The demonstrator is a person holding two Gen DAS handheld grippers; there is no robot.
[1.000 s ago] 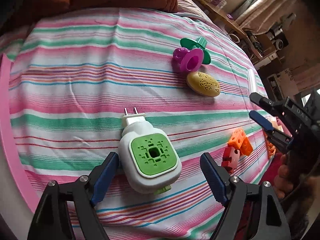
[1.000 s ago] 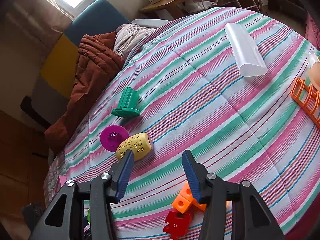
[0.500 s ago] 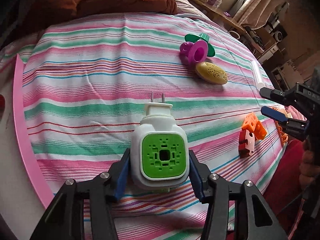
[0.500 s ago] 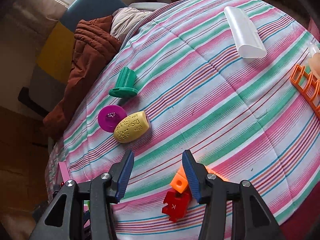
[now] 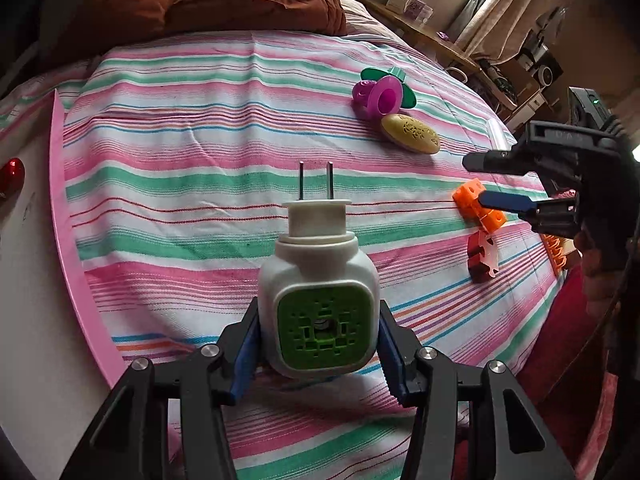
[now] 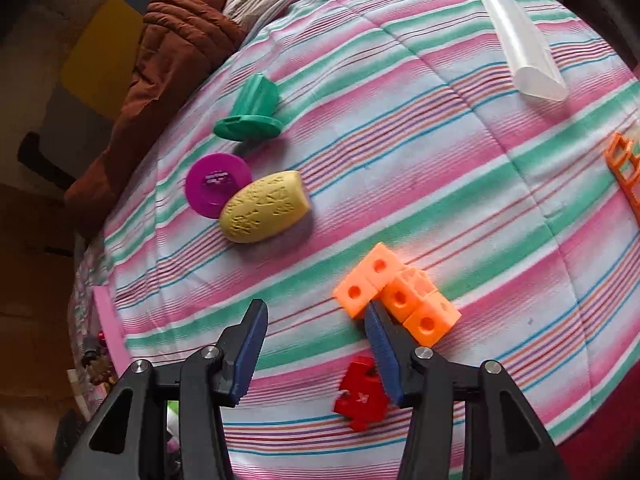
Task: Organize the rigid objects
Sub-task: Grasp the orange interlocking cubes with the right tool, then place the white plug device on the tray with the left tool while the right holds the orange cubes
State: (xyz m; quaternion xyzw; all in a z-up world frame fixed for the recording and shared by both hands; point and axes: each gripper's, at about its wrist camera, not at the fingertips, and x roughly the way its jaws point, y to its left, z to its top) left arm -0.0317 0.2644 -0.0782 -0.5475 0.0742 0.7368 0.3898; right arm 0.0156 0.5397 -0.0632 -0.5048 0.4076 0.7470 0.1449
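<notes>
White-and-green plug-in device [image 5: 318, 300] is clamped between left gripper [image 5: 318, 344] pads, prongs pointed to 12 o'clock, over striped bedspread [image 5: 200, 128]. Right gripper [image 6: 316, 344] is held part open, nothing gripped; orange cube cluster [image 6: 396, 292] at its 1 o'clock, red piece [image 6: 360, 396] between fingers below. Yellow oval [image 6: 266, 206] at 11 o'clock.

Left tongs [image 5: 318, 342], black frame with blue ribbed pads: angled steeply downward, both pads pressed on the sides of a white plug-in unit with green vented face [image 5: 320, 312], prongs pointing away. Right tongs [image 6: 316, 354], same build: angled downward, jaws parted, nothing between the pads; a hand [image 5: 600, 272] grips the handle.
</notes>
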